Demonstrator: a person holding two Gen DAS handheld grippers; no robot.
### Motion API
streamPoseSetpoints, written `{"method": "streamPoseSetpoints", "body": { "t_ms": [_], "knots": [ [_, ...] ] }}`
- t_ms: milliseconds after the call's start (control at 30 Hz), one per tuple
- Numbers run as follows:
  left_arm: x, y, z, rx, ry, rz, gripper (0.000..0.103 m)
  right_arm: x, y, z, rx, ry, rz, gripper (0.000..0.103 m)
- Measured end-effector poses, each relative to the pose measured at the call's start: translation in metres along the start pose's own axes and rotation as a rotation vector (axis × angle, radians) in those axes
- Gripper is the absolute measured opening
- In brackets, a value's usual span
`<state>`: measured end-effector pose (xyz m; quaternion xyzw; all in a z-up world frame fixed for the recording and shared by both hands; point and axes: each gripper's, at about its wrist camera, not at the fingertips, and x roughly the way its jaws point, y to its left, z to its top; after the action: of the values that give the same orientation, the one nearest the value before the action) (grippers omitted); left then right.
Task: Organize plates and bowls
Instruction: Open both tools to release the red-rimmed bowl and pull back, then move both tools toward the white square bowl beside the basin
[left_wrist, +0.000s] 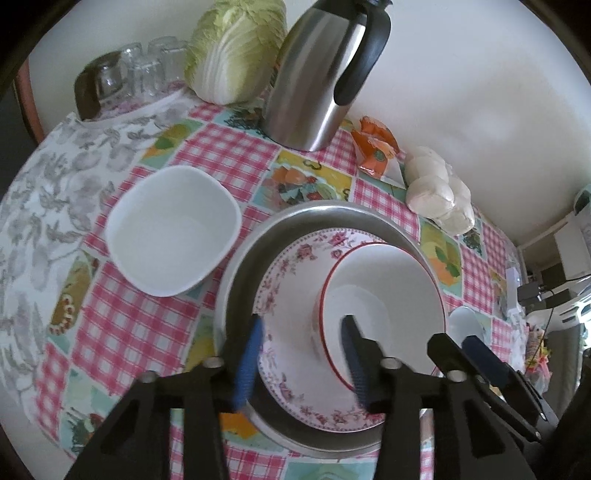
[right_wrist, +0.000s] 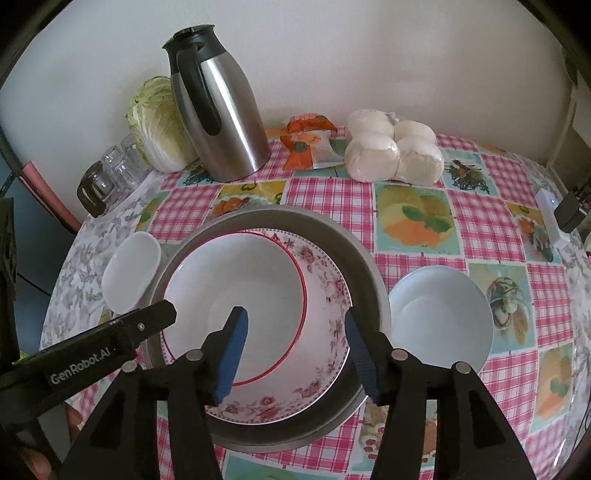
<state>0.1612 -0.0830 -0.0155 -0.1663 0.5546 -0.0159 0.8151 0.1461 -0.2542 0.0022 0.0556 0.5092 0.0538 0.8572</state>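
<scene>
A red-rimmed white bowl (left_wrist: 384, 291) (right_wrist: 236, 291) sits on a floral plate (left_wrist: 291, 266) (right_wrist: 325, 295) inside a metal pan (left_wrist: 325, 214) (right_wrist: 347, 240). My left gripper (left_wrist: 301, 350) is open, its fingers straddling the bowl's near-left rim. My right gripper (right_wrist: 295, 350) is open, its fingers straddling the bowl's right rim. A squarish white bowl (left_wrist: 173, 229) (right_wrist: 131, 271) stands left of the pan. A pale blue bowl (right_wrist: 441, 317) (left_wrist: 463, 325) stands to its right.
On the checked tablecloth (right_wrist: 413, 206), at the back stand a steel thermos jug (left_wrist: 325, 74) (right_wrist: 218, 110), a cabbage (left_wrist: 232, 48) (right_wrist: 159, 122), glasses (left_wrist: 140, 70) (right_wrist: 110, 170), an orange packet (right_wrist: 310, 144) and wrapped white buns (right_wrist: 395, 151).
</scene>
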Motion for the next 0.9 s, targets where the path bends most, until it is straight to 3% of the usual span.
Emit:
{"method": "streamPoseSetpoints", "body": {
  "t_ms": [67, 500, 700, 767, 900],
  "knots": [
    [-0.004, 0.001, 0.000, 0.003, -0.005, 0.026, 0.060, -0.002, -0.001, -0.001, -0.005, -0.005, -0.007, 0.078],
    [-0.018, 0.009, -0.007, 0.007, -0.018, 0.102, 0.081, -0.014, -0.009, -0.010, -0.003, -0.009, -0.039, 0.084],
    [-0.026, 0.010, -0.014, 0.002, -0.050, 0.103, 0.102, -0.021, -0.013, -0.017, 0.008, -0.010, -0.038, 0.087],
    [-0.029, 0.011, -0.015, -0.002, -0.061, 0.106, 0.103, -0.023, -0.014, -0.020, 0.012, -0.014, -0.042, 0.096],
    [-0.032, 0.013, -0.019, -0.001, -0.075, 0.124, 0.103, -0.029, -0.017, -0.025, 0.026, -0.017, -0.047, 0.096]
  ]
}}
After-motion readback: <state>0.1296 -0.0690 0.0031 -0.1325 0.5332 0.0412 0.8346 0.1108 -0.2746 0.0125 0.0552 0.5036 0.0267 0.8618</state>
